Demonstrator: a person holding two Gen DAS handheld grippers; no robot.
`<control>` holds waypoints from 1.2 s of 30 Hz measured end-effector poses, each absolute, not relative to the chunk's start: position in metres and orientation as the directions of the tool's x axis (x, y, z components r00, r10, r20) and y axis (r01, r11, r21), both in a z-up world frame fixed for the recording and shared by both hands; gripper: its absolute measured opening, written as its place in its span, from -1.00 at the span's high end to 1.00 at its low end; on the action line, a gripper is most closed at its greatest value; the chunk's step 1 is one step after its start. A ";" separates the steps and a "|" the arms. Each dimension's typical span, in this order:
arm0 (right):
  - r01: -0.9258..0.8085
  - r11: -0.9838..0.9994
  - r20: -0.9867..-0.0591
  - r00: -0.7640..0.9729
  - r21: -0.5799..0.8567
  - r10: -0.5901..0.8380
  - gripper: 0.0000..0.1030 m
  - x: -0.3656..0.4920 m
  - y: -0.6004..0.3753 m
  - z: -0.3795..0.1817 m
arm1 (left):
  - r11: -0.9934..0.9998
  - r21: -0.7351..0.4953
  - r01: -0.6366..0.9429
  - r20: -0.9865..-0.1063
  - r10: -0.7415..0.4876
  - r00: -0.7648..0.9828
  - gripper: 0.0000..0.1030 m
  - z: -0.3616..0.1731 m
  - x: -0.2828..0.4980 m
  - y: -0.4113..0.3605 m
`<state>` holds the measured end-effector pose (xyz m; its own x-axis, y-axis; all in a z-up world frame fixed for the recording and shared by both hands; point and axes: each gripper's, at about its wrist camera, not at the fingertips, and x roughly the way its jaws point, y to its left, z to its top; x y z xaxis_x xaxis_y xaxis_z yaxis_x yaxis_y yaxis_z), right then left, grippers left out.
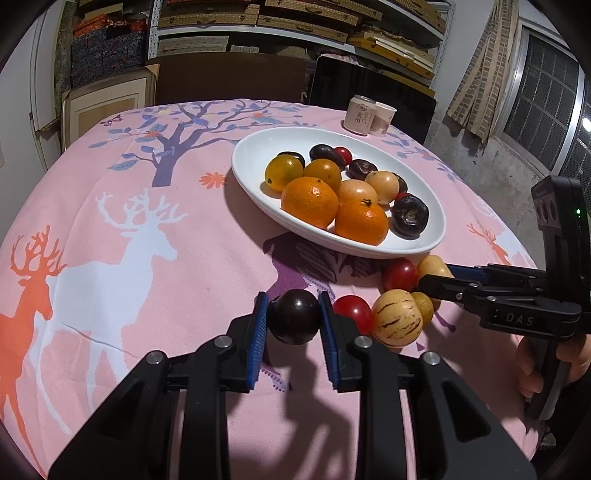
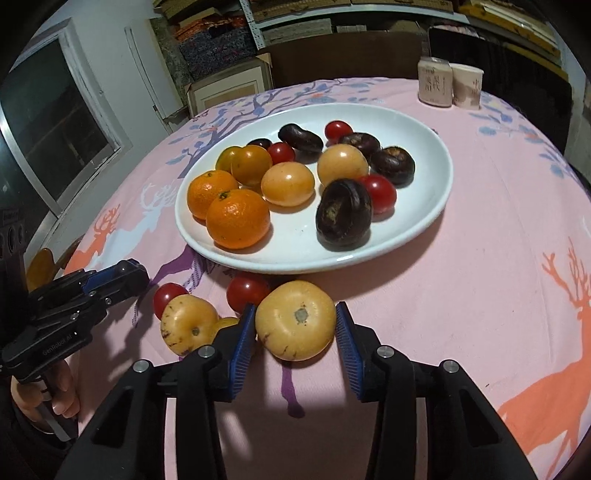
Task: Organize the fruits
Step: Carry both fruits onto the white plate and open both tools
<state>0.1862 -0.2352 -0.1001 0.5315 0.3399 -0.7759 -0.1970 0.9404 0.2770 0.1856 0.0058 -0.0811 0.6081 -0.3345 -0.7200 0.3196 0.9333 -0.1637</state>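
Note:
A white oval plate (image 1: 258, 147) (image 2: 424, 147) holds oranges, yellow fruits, dark fruits and cherry tomatoes. My left gripper (image 1: 293, 323) is shut on a dark round fruit (image 1: 294, 317) on the cloth in front of the plate. Beside it lie a cherry tomato (image 1: 354, 312), a striped yellow fruit (image 1: 397, 321) and another tomato (image 1: 399, 274). My right gripper (image 2: 295, 328) is shut on a yellow fruit (image 2: 295, 319), both pads touching its sides. A second yellow fruit (image 2: 188, 325) and two tomatoes (image 2: 245, 290) (image 2: 168, 295) lie to its left.
The table wears a pink cloth with deer and tree prints (image 1: 129, 240). A can (image 1: 360, 114) and a paper cup (image 1: 384, 117) stand behind the plate. Shelves with boxes (image 1: 295, 22) and a dark chair (image 1: 229, 77) stand behind the table.

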 end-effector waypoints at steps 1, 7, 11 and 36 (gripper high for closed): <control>-0.189 0.938 -0.772 0.532 0.292 0.347 0.16 0.184 -0.238 -0.100 | 0.933 -0.164 0.319 -0.719 -0.335 0.609 0.49 -0.081 0.185 0.006; -0.204 0.944 -0.740 0.587 0.259 0.330 0.16 0.158 -0.248 -0.089 | 0.931 -0.162 0.326 -0.714 -0.339 0.613 0.49 -0.081 0.183 0.005; -0.218 0.941 -0.720 0.606 0.260 0.339 0.16 0.138 -0.255 -0.082 | 0.931 -0.161 0.328 -0.713 -0.340 0.614 0.49 -0.080 0.183 0.005; -0.166 0.900 -0.617 0.677 0.402 0.400 0.17 0.228 -0.307 -0.005 | 0.902 -0.155 0.402 -0.664 -0.397 0.634 0.48 -0.009 0.235 -0.068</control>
